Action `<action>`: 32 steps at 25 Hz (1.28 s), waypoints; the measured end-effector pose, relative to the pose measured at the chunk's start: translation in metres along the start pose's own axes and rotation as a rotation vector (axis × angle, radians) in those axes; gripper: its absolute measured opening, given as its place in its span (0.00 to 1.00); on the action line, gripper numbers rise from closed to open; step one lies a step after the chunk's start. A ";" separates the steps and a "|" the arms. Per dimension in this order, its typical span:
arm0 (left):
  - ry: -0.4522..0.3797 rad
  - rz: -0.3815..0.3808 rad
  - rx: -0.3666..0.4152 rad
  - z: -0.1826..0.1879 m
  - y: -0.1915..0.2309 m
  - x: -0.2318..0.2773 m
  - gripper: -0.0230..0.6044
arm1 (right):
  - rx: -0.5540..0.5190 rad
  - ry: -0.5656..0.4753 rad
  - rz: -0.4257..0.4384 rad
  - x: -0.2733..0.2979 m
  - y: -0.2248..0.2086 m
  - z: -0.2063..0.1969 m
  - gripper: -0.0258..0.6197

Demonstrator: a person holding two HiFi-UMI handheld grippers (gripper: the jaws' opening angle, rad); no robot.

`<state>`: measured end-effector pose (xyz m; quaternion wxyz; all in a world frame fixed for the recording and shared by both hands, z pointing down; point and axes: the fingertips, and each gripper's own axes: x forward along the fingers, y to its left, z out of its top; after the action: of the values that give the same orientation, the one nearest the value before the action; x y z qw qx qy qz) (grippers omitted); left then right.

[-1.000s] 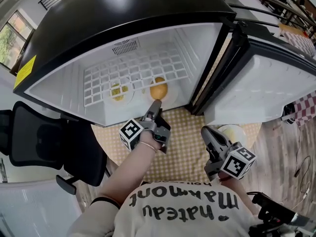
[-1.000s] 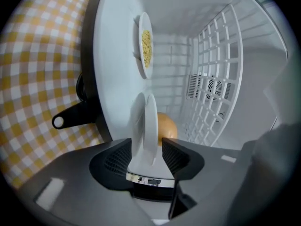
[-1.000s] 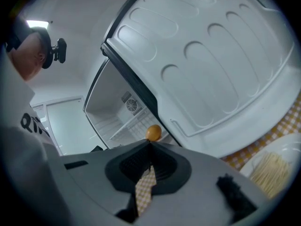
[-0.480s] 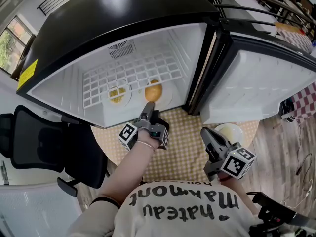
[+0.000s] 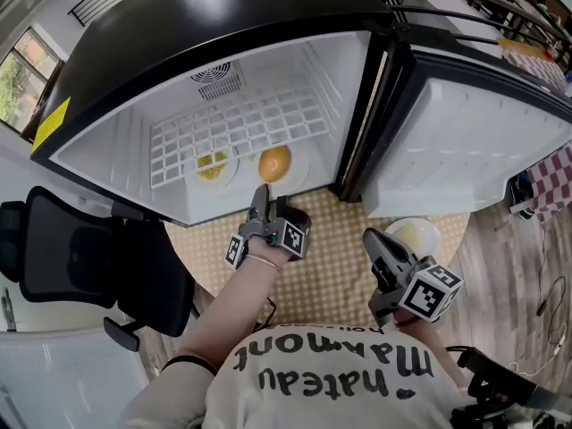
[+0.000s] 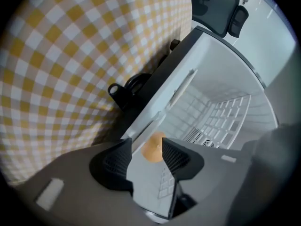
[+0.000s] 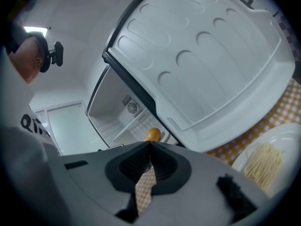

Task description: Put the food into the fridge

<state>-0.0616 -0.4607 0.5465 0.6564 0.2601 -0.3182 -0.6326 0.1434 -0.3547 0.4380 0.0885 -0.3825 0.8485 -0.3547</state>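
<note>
The small fridge stands open on the checked table. On its floor lie a round orange bun on a white plate and, left of it, a plate of yellowish food. My left gripper hovers just outside the fridge's front edge and points in at the bun. It is open with nothing between the fingers, and the bun shows beyond the gap. My right gripper is shut and empty, held next to a white plate of noodles. Its jaws meet in the right gripper view, with the noodles at lower right.
The fridge door swings wide to the right, above the noodle plate. A white wire shelf spans the upper interior. The yellow checked tablecloth runs under both grippers. A black office chair stands at the left.
My left gripper has drawn back a little from the bun and rolled, so its marker cube faces differently. The bun stays on its plate inside. The right gripper has held still.
</note>
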 end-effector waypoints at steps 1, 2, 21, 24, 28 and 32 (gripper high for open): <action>0.001 -0.001 -0.007 0.002 0.000 -0.001 0.34 | -0.001 -0.003 0.000 -0.001 0.001 0.000 0.06; 0.003 -0.002 -0.017 0.003 0.001 -0.001 0.34 | -0.003 -0.005 -0.001 -0.003 0.002 -0.001 0.06; -0.016 0.055 -0.016 0.024 -0.007 -0.017 0.56 | -0.059 -0.012 -0.015 -0.047 0.071 -0.035 0.06; 0.004 0.056 -0.020 0.025 -0.002 -0.024 0.58 | -0.050 -0.028 -0.012 -0.053 0.074 -0.040 0.06; 0.143 0.039 0.044 0.014 -0.007 -0.038 0.58 | -0.063 -0.068 -0.026 -0.061 0.074 -0.038 0.06; 0.328 0.005 0.149 -0.008 -0.028 -0.068 0.56 | -0.089 -0.099 -0.050 -0.073 0.084 -0.044 0.06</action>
<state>-0.0740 -0.3954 0.5140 0.6801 0.4069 -0.2535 -0.5546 0.1263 -0.2410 0.4050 0.1044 -0.4242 0.8482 -0.2997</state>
